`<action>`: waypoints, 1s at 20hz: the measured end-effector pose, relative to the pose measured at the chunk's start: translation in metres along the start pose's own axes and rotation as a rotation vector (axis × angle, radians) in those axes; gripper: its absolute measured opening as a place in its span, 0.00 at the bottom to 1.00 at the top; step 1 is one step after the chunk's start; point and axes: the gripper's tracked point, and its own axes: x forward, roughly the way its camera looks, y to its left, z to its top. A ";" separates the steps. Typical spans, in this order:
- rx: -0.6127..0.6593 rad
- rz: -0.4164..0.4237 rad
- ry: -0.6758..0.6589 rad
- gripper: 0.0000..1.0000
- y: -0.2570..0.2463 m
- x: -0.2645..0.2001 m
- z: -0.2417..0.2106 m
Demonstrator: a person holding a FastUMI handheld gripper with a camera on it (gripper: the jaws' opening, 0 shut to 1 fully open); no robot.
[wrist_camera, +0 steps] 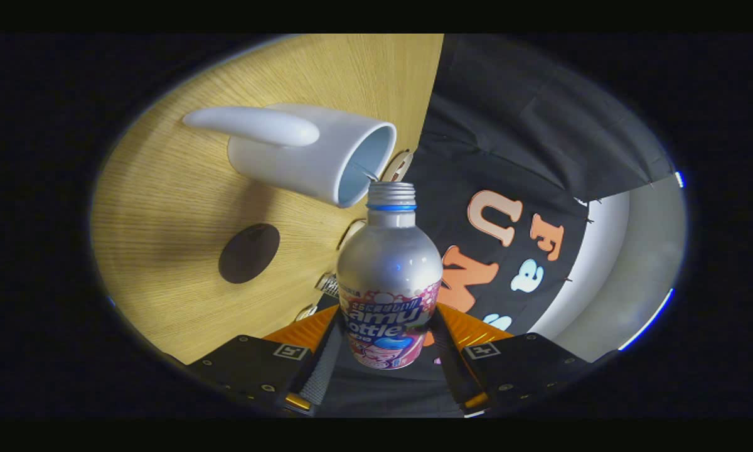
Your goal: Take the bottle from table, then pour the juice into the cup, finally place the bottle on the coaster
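1. My gripper clamps the bottle by its lower body, both fingers pressing its sides.
2. The bottle's open mouth sits at the cup rim.
3. The cup stands on the worktop, near its edge.
4. A dark coaster lies beside the cup.

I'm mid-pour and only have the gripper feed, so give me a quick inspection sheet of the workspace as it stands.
Surface: wooden table, seen rotated because the gripper is tipped.
Job's things: bottle with cap off, its mouth at the rim of the white cup; dark round coaster bare, beside the cup.
Clutter: a few small flat tags along the table edge, too small to tell.
Grippers: gripper has both fingers pressed on the bottle's labelled lower body.
Cables: nothing seen.
Surroundings: black cloth wall beyond the bottle, pale curved panel next to it.
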 end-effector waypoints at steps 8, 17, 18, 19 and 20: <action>-0.030 0.016 -0.016 0.75 -0.001 -0.002 0.003; -0.071 0.020 -0.019 0.75 -0.003 0.002 -0.001; -0.074 0.022 -0.018 0.75 -0.003 0.004 -0.002; -0.077 0.020 -0.015 0.75 -0.004 0.005 -0.004; -0.081 0.018 -0.016 0.75 -0.005 0.004 -0.003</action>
